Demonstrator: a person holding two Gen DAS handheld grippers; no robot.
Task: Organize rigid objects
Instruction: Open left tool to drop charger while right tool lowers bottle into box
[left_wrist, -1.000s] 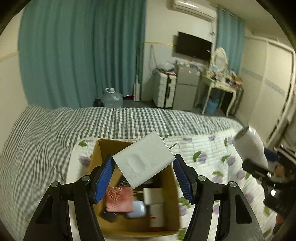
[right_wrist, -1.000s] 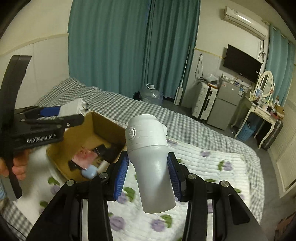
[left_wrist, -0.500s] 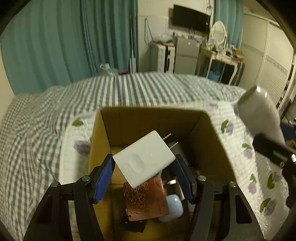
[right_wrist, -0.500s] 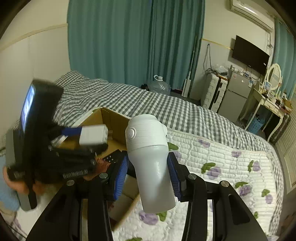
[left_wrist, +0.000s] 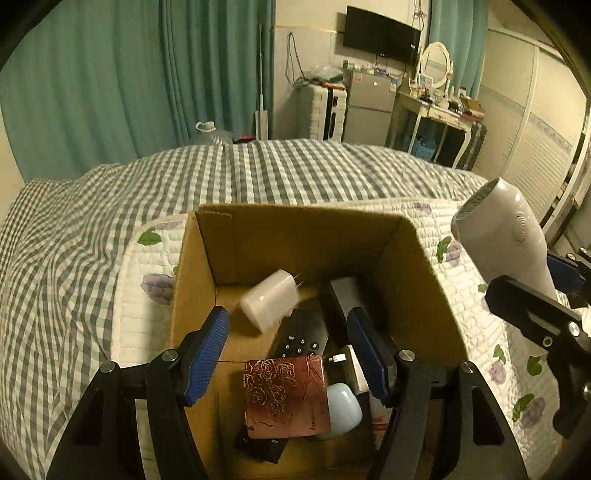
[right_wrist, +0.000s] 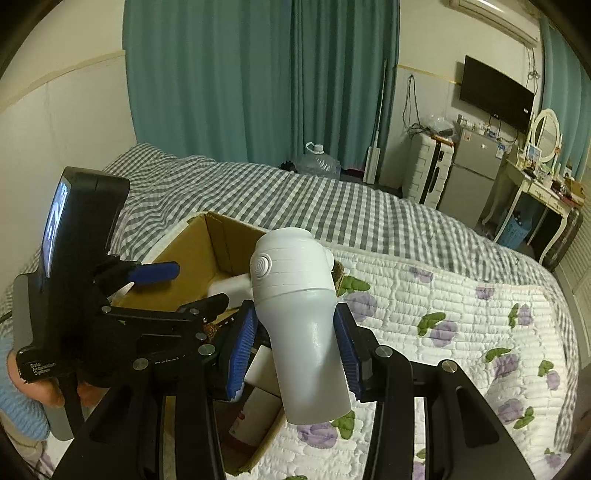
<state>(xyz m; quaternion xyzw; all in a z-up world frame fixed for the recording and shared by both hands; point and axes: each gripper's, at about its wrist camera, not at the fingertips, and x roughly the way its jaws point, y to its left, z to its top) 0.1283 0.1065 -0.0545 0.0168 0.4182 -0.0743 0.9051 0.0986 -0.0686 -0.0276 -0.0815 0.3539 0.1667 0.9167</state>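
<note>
A white plug charger (left_wrist: 269, 299) is loose and blurred inside the open cardboard box (left_wrist: 295, 214), clear of both blue pads. My left gripper (left_wrist: 288, 319) hangs over the box with its jaws opening and nothing pressed between them. Lower in the box lie a black remote (left_wrist: 303, 336), a copper rose-patterned card (left_wrist: 284, 395) and a pale blue case (left_wrist: 343, 410). My right gripper (right_wrist: 295, 317) is shut on a white hair dryer (right_wrist: 295, 280), held by its handle just right of the box (right_wrist: 192, 243). The dryer (left_wrist: 498, 229) also shows at the right of the left wrist view.
The box rests on a white floral quilt (right_wrist: 443, 314) over a grey checked bedspread (left_wrist: 110, 206). A hand (right_wrist: 44, 387) holds the left gripper (right_wrist: 186, 286). Teal curtains, a white suitcase (left_wrist: 325, 110), a small fridge and a dressing table stand beyond the bed.
My left gripper sank over the box, its jaws widened, and the charger dropped out of them into the box. My right gripper moved with the dryer up beside the box.
</note>
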